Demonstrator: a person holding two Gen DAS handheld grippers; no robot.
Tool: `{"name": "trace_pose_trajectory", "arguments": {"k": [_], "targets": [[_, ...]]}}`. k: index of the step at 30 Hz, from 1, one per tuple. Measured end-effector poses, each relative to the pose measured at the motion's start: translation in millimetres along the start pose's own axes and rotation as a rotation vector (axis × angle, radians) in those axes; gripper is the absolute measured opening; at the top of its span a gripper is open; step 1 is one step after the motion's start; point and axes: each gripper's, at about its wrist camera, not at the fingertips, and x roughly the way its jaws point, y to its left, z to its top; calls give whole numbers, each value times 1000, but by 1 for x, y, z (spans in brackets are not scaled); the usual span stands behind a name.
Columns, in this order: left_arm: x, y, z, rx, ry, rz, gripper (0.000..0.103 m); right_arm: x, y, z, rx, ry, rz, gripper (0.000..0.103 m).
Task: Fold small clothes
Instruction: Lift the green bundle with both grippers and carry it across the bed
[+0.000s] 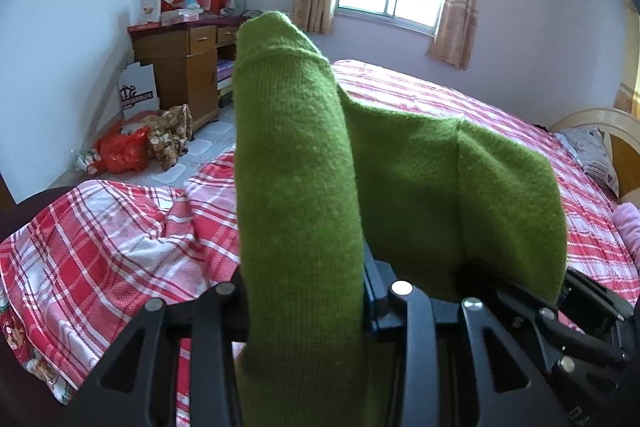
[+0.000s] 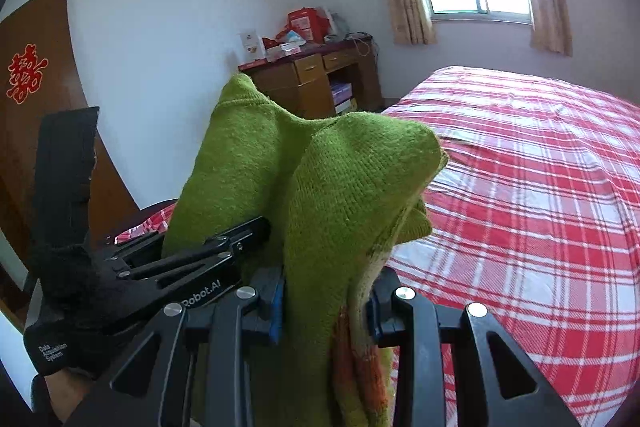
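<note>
- The left gripper (image 1: 304, 307) is clamping a bunched fold of the green knit (image 1: 296, 167), its jaws closed on the cloth.
- The right gripper (image 2: 324, 303) is pinching another part of the knit (image 2: 340, 187), jaws pressed onto the fabric, with an orange patch showing low in the fold.
- Both grippers are holding the knit up in the air, above the near end of the bed (image 2: 540, 187), not lying on it.
- The left gripper (image 2: 224, 251) is sitting just beside the right one in the right wrist view.
- The knit is looking soft, light and floppy; I judge it will sag and bunch, so gripping at hems or corners would be keeping the edges straight.
</note>
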Motion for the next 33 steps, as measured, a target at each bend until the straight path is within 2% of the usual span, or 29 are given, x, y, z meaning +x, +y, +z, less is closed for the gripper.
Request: {"name": "trace_pose_trajectory", "arguments": {"k": [17,33], "targets": [[33,25,28,-1,-9,65,39,55,12,27,-44,6,28,30],[116,20,45,36,57,103,38,140,-36,42,-23,35,-15,29]]}}
